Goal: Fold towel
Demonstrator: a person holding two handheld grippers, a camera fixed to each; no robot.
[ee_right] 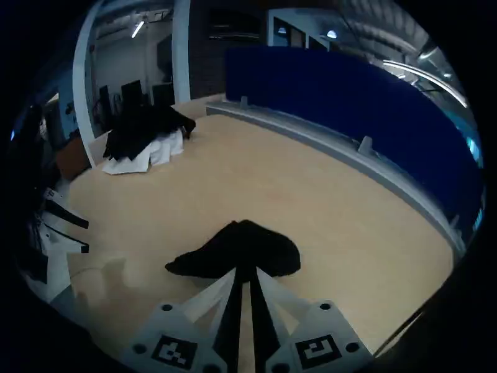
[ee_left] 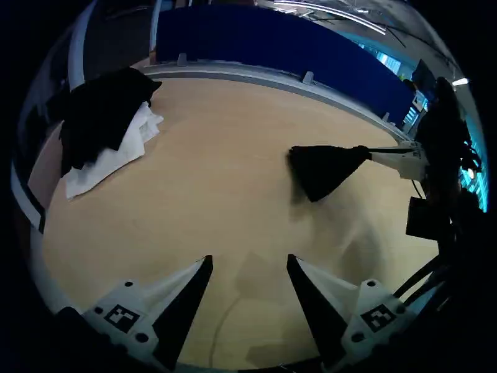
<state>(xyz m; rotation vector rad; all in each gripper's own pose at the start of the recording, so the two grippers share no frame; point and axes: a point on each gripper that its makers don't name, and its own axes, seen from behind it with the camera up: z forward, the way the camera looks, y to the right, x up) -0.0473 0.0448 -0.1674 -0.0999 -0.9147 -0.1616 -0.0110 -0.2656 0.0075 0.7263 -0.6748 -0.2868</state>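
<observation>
1. The black towel (ee_left: pixel 323 169) is held by one gathered end at the right gripper (ee_left: pixel 371 152), whose two fingers are pressed together on the cloth.
2. From that pinched end the towel is fanned out into a dark wedge over the middle of the light wooden table (ee_left: pixel 236 161), and its shadow is cast on the wood just beside it. Whether its lower edge touches the table cannot be told.
3. In the right gripper view the towel is seen bunched directly ahead of the closed fingertips.
4. The left gripper (ee_left: pixel 248 261) is held low over the near part of the table, its jaws spread wide with nothing between them. It is kept well apart from the towel.
5. A pile of black and white cloths (ee_left: pixel 105 121) is laid at the far left corner of the table, black pieces on top of white ones.
6. The far edge of the table is lined by a blue partition (ee_left: pixel 279 43).
</observation>
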